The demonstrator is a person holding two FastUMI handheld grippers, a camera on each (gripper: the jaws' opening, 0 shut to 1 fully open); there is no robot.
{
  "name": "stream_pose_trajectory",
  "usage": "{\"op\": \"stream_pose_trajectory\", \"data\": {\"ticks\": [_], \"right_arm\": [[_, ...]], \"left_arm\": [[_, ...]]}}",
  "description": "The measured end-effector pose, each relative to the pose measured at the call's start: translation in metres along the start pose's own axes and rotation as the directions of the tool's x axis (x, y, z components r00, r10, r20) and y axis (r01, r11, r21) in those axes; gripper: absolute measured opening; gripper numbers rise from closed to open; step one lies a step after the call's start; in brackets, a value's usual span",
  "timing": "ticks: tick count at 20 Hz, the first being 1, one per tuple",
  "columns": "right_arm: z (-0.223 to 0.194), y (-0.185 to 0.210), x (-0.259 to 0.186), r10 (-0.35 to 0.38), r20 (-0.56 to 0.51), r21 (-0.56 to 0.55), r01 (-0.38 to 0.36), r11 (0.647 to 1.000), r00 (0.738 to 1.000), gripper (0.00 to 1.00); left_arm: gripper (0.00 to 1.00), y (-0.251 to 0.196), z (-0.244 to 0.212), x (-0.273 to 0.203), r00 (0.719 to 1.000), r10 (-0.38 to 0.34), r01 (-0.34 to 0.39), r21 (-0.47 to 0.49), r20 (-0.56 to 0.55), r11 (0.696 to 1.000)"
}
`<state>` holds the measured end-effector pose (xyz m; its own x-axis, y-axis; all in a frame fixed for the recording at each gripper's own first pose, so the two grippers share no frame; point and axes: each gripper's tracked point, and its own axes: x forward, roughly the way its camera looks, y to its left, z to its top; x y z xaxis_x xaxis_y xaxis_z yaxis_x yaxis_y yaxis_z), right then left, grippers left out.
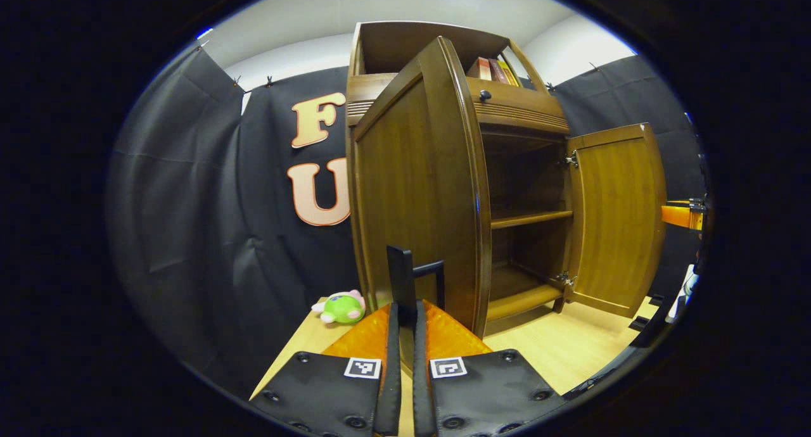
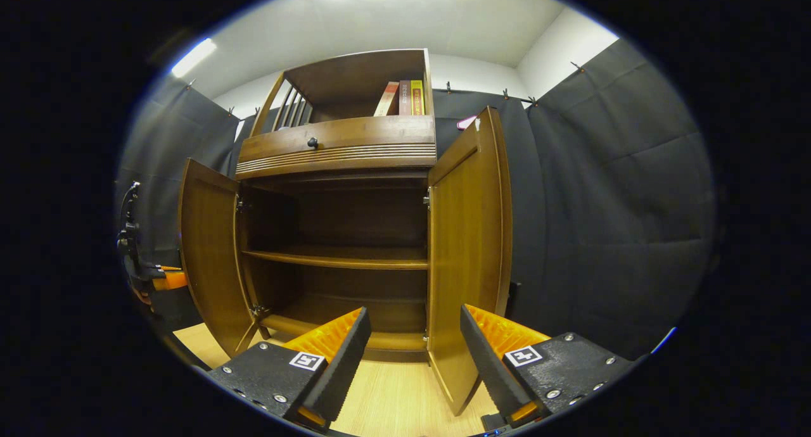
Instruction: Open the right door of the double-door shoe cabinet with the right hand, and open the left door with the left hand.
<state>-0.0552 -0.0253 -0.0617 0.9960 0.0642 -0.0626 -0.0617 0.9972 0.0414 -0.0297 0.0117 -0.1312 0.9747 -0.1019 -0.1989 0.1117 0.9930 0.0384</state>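
Black-draped booth — both cabinet doors (image 2: 469, 247) open; right gripper (image 2: 415, 354) spread.

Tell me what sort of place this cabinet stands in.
Most likely a staged recording booth rather than a lived-in home. Black cloth hangs clipped along white walls all around, the wooden shoe cabinet stands alone on a pale wood floor, and a green plush toy lies beside it as a prop.

Both views look up from low, close, sharing the open cabinet (image 1: 507, 171)
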Motion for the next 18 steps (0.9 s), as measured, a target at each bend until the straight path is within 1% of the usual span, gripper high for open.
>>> {"op": "stream_pose_trajectory", "data": {"ticks": [2,5,8,12,18], "right_arm": [[-0.001,0.008,0.002,0.015,0.001,0.004,-0.015,1.0,1.0,0.88],[-0.005,0.017,0.006,0.034,-0.01,-0.001,-0.034,0.999,0.999,0.88],[-0.007,0.021,0.009,0.042,-0.019,-0.001,-0.042,0.999,0.999,0.88],[-0.008,0.024,0.012,0.043,-0.023,0.002,-0.043,0.999,0.999,0.88],[-0.012,0.035,0.017,0.061,-0.037,0.003,-0.061,0.998,0.997,0.88]], "left_arm": [[0.14,0.012,-0.002,-0.003,1.0,0.019,-0.019,-0.002,-0.005,1.0],[0.13,0.02,-0.005,-0.006,1.0,0.023,-0.023,0.006,-0.006,1.0],[0.13,0.023,-0.005,-0.005,1.0,0.019,-0.019,0.019,-0.004,1.0],[0.14,0.035,-0.007,-0.009,1.0,0.027,-0.027,0.005,-0.005,1.0],[0.14,0.063,-0.013,-0.018,0.997,0.077,-0.077,-0.024,-0.005,0.997]]}}
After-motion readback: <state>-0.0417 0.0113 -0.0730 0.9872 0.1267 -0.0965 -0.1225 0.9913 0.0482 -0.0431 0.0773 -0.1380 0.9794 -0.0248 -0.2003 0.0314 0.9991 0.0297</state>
